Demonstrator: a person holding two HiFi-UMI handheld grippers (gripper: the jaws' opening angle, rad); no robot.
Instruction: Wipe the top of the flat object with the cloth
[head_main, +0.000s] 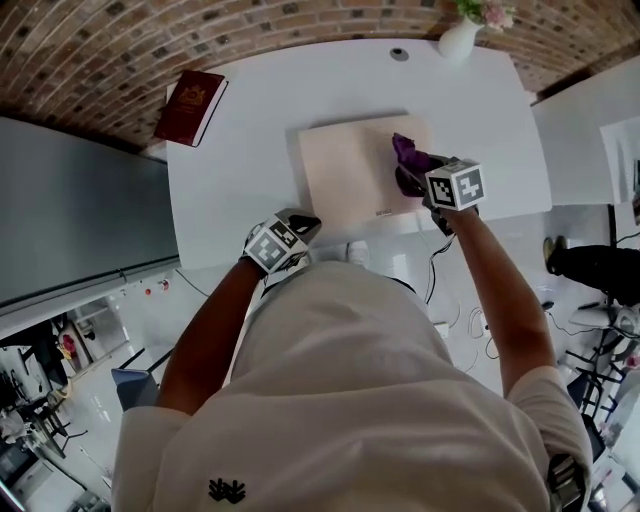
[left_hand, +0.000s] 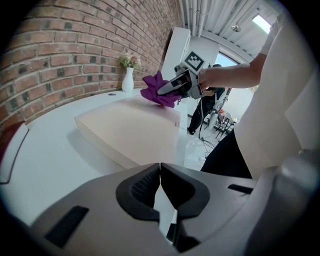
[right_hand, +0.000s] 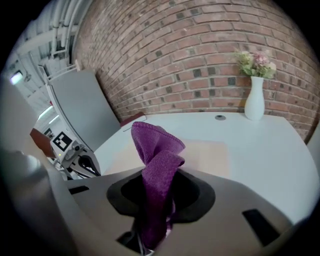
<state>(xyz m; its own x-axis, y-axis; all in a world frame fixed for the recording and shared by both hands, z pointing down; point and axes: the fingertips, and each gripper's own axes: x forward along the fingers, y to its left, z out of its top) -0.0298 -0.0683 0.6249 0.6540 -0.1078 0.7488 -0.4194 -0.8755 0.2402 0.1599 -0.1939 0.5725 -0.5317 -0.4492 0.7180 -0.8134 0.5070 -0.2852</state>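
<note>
A flat beige board (head_main: 355, 165) lies on the white table (head_main: 250, 180). My right gripper (head_main: 418, 175) is shut on a purple cloth (head_main: 408, 155), held over the board's right side. In the right gripper view the cloth (right_hand: 156, 165) sticks up from between the jaws, with the board (right_hand: 210, 155) behind it. My left gripper (head_main: 300, 228) hovers at the table's near edge, left of the board, shut with nothing in it. From the left gripper view the board (left_hand: 135, 130) stretches ahead, and the right gripper (left_hand: 172, 90) holds the cloth (left_hand: 157, 90) above its far end.
A dark red book (head_main: 191, 106) lies at the table's far left corner. A white vase with flowers (head_main: 462, 36) stands at the far edge, beside a round grommet (head_main: 400, 54). A brick wall runs behind. A second white table (head_main: 585, 130) stands to the right.
</note>
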